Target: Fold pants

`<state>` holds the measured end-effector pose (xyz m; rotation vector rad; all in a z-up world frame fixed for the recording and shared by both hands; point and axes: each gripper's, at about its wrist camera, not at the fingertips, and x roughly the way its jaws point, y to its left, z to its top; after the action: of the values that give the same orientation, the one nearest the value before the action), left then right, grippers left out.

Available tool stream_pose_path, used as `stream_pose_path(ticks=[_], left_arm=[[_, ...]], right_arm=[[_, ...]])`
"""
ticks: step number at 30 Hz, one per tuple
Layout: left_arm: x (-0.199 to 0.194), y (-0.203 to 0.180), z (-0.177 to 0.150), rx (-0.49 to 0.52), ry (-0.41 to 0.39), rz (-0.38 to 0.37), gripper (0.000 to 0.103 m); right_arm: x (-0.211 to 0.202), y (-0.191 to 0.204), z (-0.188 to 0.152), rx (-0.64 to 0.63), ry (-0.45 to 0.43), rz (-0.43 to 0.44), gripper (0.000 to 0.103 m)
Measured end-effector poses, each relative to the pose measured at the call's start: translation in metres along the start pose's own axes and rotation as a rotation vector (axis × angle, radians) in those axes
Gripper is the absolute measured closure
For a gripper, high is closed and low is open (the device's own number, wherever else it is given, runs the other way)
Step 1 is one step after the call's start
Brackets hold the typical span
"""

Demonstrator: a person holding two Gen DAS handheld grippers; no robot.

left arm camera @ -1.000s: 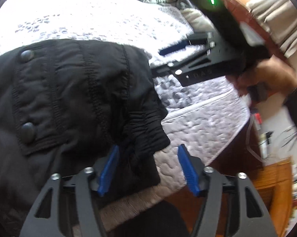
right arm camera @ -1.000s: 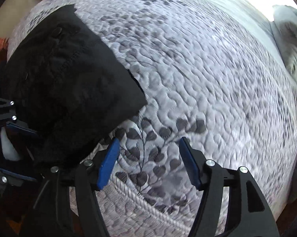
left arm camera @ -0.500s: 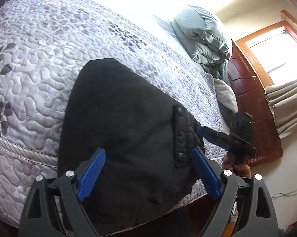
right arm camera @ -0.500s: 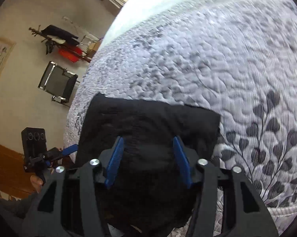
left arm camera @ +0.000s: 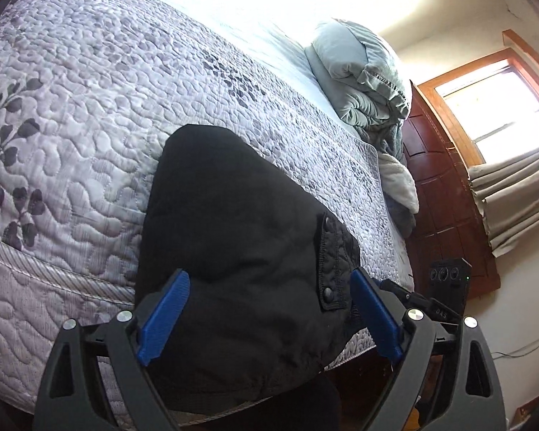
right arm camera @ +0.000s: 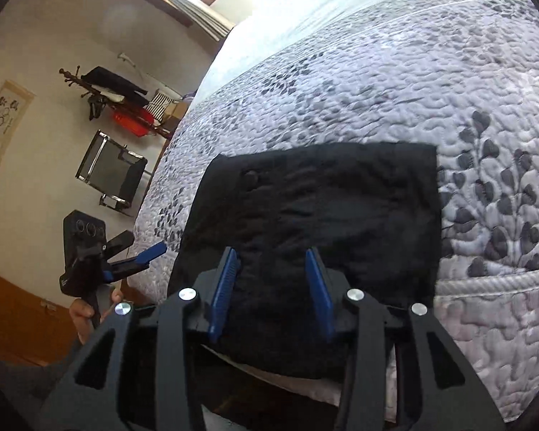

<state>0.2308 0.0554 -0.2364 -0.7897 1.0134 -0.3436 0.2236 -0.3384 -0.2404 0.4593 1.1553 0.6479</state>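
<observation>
The black pants (left arm camera: 240,251) lie folded into a compact bundle at the near edge of the bed, with a snap-button pocket flap on the right. They show as a rough rectangle in the right wrist view (right arm camera: 319,208). My left gripper (left arm camera: 269,314) is open and empty, its blue pads either side of the bundle's near end. My right gripper (right arm camera: 273,287) is open and empty, hovering over the bundle's near edge. The left gripper also shows in the right wrist view (right arm camera: 140,258), held off the bed's corner.
The bed has a grey quilted cover with a leaf print (left arm camera: 72,115). A bunched pale green duvet (left arm camera: 359,72) lies at the headboard (left arm camera: 445,194). A folding chair (right arm camera: 111,172) and a coat rack (right arm camera: 104,97) stand by the wall.
Both grippers have pulled back from the pants and turned. A second ago they were close over the cloth; now the whole folded bundle lies flat in view and both are empty.
</observation>
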Motion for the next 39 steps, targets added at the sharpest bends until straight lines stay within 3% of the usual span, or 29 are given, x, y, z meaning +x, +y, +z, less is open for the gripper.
stream_pose_path(ticks=[2, 4, 6, 7, 10, 11, 12, 14, 16, 18, 22, 26, 29, 32, 35, 37, 39], left_arm=[[-0.006, 0.006, -0.003, -0.009, 0.001, 0.009, 0.012], [-0.012, 0.012, -0.006, -0.015, 0.002, 0.026, 0.012], [-0.018, 0.020, -0.011, -0.025, 0.005, 0.028, 0.012], [-0.021, 0.025, -0.013, -0.027, 0.008, 0.032, 0.012], [-0.026, 0.040, -0.015, -0.033, 0.020, 0.056, 0.012], [-0.027, 0.044, -0.014, -0.035, 0.022, 0.063, 0.012], [-0.029, 0.048, -0.013, -0.038, 0.022, 0.070, 0.012], [-0.033, 0.056, -0.009, -0.042, 0.018, 0.079, 0.012], [-0.034, 0.062, -0.006, -0.043, 0.024, 0.085, 0.011], [-0.031, 0.065, -0.003, -0.049, 0.038, 0.089, 0.011], [-0.023, 0.059, 0.000, -0.030, 0.076, 0.086, 0.011], [-0.020, 0.042, 0.002, 0.019, 0.089, 0.041, 0.011], [-0.006, 0.033, 0.003, 0.038, 0.114, 0.019, 0.011], [0.007, 0.028, 0.000, 0.056, 0.138, 0.046, 0.011], [0.008, 0.032, 0.000, 0.045, 0.144, 0.060, 0.011], [0.003, 0.037, 0.005, 0.043, 0.143, 0.069, 0.011], [-0.004, 0.045, 0.013, 0.033, 0.148, 0.069, 0.010]], right_arm=[[0.017, -0.004, -0.009, 0.027, 0.020, 0.015, 0.062], [0.029, -0.014, -0.017, 0.048, 0.040, -0.027, 0.069], [0.037, -0.027, -0.022, 0.061, 0.060, -0.075, 0.097], [0.038, -0.037, -0.023, 0.084, 0.063, -0.091, 0.103], [0.030, -0.053, -0.027, 0.131, 0.053, -0.113, 0.103], [0.023, -0.053, -0.028, 0.144, 0.048, -0.109, 0.100], [0.016, -0.051, -0.030, 0.159, 0.035, -0.095, 0.085], [-0.005, -0.047, -0.032, 0.180, -0.029, -0.060, 0.065], [-0.023, -0.046, -0.032, 0.200, -0.099, -0.041, 0.055], [-0.023, -0.056, -0.032, 0.246, -0.106, -0.031, 0.055], [-0.012, -0.076, -0.033, 0.298, -0.062, -0.075, 0.072], [-0.033, -0.065, -0.014, 0.259, -0.139, -0.031, 0.060], [-0.029, -0.074, 0.014, 0.282, -0.170, 0.008, 0.060], [-0.005, -0.096, 0.034, 0.337, -0.150, -0.012, 0.061], [0.022, -0.110, 0.035, 0.355, -0.076, -0.068, 0.065], [0.014, -0.108, 0.034, 0.348, -0.079, -0.039, 0.054], [-0.007, -0.104, 0.030, 0.347, -0.103, -0.003, 0.015]])
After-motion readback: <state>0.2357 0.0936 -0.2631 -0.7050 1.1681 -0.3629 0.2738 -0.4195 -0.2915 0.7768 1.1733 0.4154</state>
